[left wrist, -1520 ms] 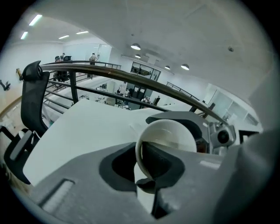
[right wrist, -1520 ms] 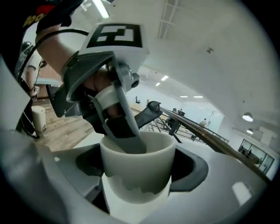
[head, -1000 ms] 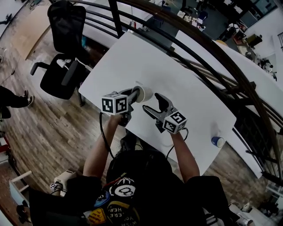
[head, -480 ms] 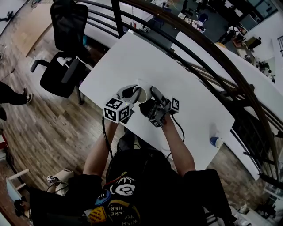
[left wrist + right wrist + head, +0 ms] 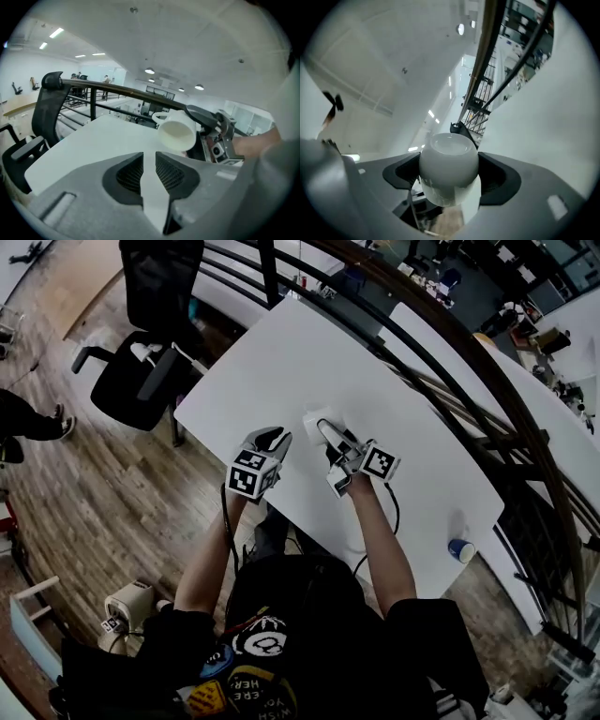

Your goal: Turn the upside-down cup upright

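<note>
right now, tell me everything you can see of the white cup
The white cup is a glossy, ceramic-looking mug with a loop handle. It is tipped on its side over the white table, clamped across its body by the right claw, open mouth facing the left gripper view. Whether it touches the table I cannot tell.

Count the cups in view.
1 for certain: the white cup, gripped in the right gripper over the white table. A small blue object near the table's right edge might be a second, but it is too small to tell.
</note>
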Motion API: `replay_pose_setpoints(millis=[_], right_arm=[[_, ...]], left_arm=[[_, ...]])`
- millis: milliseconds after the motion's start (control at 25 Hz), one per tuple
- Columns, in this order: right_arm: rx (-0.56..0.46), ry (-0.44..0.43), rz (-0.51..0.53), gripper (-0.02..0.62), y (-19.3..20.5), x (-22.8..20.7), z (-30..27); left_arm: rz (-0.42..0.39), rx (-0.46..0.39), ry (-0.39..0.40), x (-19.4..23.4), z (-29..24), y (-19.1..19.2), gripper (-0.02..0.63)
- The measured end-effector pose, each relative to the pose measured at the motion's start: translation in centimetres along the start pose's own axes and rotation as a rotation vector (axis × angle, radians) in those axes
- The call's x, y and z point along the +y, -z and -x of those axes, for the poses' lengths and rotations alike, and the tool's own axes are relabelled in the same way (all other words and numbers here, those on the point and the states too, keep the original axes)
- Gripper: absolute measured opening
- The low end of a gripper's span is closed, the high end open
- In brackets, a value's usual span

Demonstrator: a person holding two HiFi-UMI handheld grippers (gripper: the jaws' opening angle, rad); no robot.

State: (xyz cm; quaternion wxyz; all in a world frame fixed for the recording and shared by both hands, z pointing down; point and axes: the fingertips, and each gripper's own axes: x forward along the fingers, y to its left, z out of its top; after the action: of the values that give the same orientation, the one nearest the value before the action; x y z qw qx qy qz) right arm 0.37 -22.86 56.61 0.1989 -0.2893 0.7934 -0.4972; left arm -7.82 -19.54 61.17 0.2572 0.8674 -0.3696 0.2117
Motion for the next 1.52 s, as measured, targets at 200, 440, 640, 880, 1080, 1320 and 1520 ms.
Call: replay_pose_setpoints(millis=[200,440,640,880,1080,1320,1520], right_arm=[[0.143,0.388,0.61,0.38,-0.5,-9.0,-0.8],[0.265,0.627,1.035,0.38,0.7,-17.4,-3.2],[0.271,0.627,1.079,0.382,0.5,-19.2,-4.2],[0.308,0.605,1.047,0.382,1.7,-18.3,-1.4],[0.223,0.597,0.915,0.233,2.5,-12.4,5.9],[0.174,0.576,0.818,0.002,5.7,-5.4,12.9],[0.099,0.567,0.735,0.002,8.7,0.9,16.9]], left_arm=[[0.07,0.014,-0.104,2.4,1.4,3.3,0.067],[0.051,-0.047,-0.126,1.9,3.2,3.3,0.052],[0.074,-0.041,-0.099,0.5,4.1,3.5,0.051],[0.06,-0.03,-0.094,-0.5,3.3,3.7,0.051],[0.026,-0.04,-0.151,-2.4,4.2,4.1,0.035],[0.019,-0.12,-0.16,-6.4,6.5,4.7,0.005],[-0.041,-0.188,-0.133,-10.0,10.5,4.3,0.005]])
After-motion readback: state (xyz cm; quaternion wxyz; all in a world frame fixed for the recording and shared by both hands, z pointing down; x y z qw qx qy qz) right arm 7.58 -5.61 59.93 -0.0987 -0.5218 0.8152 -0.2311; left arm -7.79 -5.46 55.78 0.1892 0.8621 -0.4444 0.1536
